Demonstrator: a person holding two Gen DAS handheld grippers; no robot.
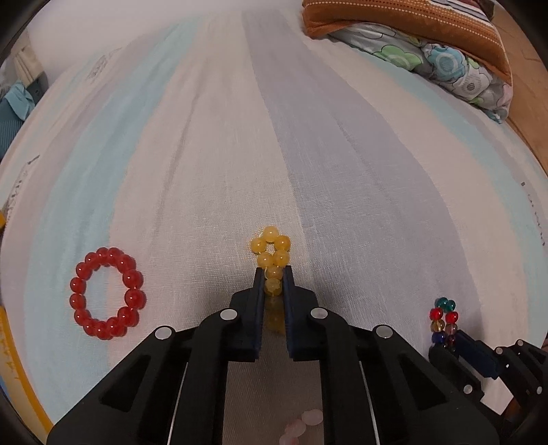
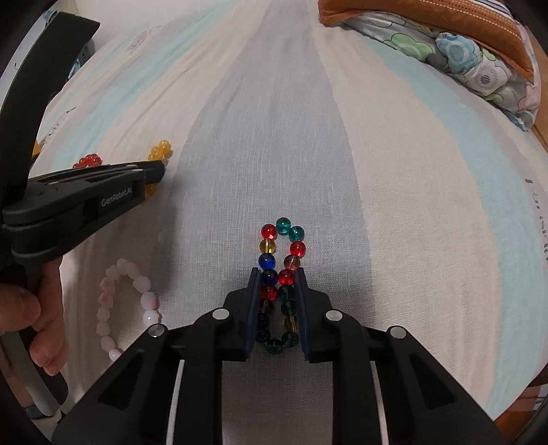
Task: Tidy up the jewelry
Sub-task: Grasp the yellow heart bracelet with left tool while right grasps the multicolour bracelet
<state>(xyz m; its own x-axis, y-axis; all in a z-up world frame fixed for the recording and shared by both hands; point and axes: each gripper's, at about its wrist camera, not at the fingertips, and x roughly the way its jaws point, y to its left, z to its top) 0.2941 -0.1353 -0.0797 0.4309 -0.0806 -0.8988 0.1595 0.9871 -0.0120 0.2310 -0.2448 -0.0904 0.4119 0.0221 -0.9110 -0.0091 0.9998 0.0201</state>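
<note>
My left gripper (image 1: 273, 270) is shut on a yellow bead bracelet (image 1: 272, 251), squeezed flat between the jaws, its far loop sticking out past the tips. My right gripper (image 2: 276, 274) is shut on a multicoloured bead bracelet (image 2: 282, 246), its loop also sticking out forward. A red bead bracelet (image 1: 107, 292) lies flat on the striped bedsheet (image 1: 342, 154) to the left of my left gripper. A pale pink bead bracelet (image 2: 126, 304) lies on the sheet between the two grippers. The left gripper (image 2: 161, 169) also shows at the left of the right wrist view.
A folded flowered quilt (image 1: 445, 61) with an orange pillow (image 1: 411, 20) on it lies at the far right of the bed. A wooden bed edge (image 1: 527, 85) runs along the right. A yellow-rimmed object (image 1: 20, 369) sits at the left edge.
</note>
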